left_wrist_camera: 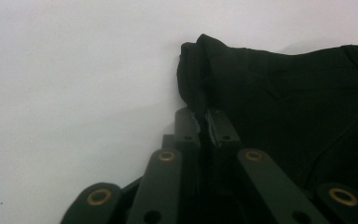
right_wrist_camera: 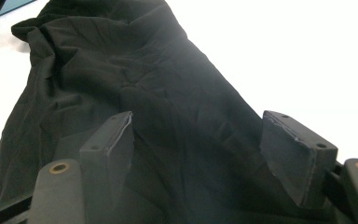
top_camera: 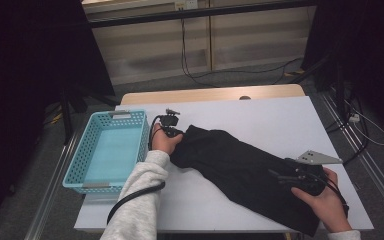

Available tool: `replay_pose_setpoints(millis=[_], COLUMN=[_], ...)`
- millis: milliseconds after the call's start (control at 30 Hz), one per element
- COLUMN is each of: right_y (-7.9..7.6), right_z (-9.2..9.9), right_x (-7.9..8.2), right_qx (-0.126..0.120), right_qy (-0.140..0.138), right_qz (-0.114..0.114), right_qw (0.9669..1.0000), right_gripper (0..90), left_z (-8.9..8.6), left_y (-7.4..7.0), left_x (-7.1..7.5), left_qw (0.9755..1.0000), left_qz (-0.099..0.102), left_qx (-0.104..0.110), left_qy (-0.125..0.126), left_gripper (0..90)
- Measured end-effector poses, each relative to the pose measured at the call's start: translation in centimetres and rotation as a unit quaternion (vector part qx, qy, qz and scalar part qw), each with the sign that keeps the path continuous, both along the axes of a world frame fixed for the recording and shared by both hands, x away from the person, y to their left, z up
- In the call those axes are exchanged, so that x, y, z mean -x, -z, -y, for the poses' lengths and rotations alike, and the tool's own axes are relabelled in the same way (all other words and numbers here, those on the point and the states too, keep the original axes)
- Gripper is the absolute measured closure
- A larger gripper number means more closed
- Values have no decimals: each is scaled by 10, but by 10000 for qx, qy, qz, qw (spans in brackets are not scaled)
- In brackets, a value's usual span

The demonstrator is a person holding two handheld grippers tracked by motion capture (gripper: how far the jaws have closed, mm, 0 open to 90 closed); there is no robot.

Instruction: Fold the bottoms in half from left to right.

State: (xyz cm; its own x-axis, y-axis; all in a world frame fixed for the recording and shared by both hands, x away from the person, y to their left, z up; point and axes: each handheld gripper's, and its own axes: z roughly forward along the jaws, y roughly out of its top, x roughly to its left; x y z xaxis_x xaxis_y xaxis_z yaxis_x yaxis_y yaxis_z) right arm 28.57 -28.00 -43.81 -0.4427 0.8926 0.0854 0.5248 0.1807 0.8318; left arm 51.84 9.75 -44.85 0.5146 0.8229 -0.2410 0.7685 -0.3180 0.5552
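A black garment [top_camera: 240, 165] lies crumpled across the white table, running from the middle toward the near right corner. My left gripper [top_camera: 172, 131] is at its upper left end. In the left gripper view the jaws [left_wrist_camera: 204, 116] stand together with a fold of the black garment [left_wrist_camera: 284, 102] pinched between the pads. My right gripper [top_camera: 280, 176] rests over the garment's lower right end. There its jaws [right_wrist_camera: 198, 140] stand wide apart, with the black garment [right_wrist_camera: 121, 60] spread beneath and between them, and the pads are not pressing on it.
A light blue perforated basket [top_camera: 87, 150] stands at the table's left edge, close to my left hand. A bare stretch of white tabletop [top_camera: 280, 120] lies behind the garment. Cables and dark stands surround the table on the floor.
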Motion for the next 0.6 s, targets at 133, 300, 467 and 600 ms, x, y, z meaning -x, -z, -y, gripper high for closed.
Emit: replay_pose_setpoints(millis=[133, 300, 467, 600], right_y=[0, 0, 1, 1], right_z=[2, 3, 2, 0], right_x=[1, 2, 2, 2], right_qx=[-10, -19, 0, -20], right_qy=[9, 28, 11, -4], right_qz=[-9, -11, -13, -16], right_qw=[10000, 10000, 10000, 10000], right_gripper=[265, 264, 265, 264], left_z=[-1, -5, -10, -17], left_y=[-4, -13, -16, -16], left_x=[-3, -11, -15, -13], left_qw=[9999, 9989, 9962, 9967], left_qz=[158, 434, 858, 800], left_qx=[34, 54, 47, -113], left_qy=[-51, -159, -173, -74], left_gripper=[865, 865, 772, 613])
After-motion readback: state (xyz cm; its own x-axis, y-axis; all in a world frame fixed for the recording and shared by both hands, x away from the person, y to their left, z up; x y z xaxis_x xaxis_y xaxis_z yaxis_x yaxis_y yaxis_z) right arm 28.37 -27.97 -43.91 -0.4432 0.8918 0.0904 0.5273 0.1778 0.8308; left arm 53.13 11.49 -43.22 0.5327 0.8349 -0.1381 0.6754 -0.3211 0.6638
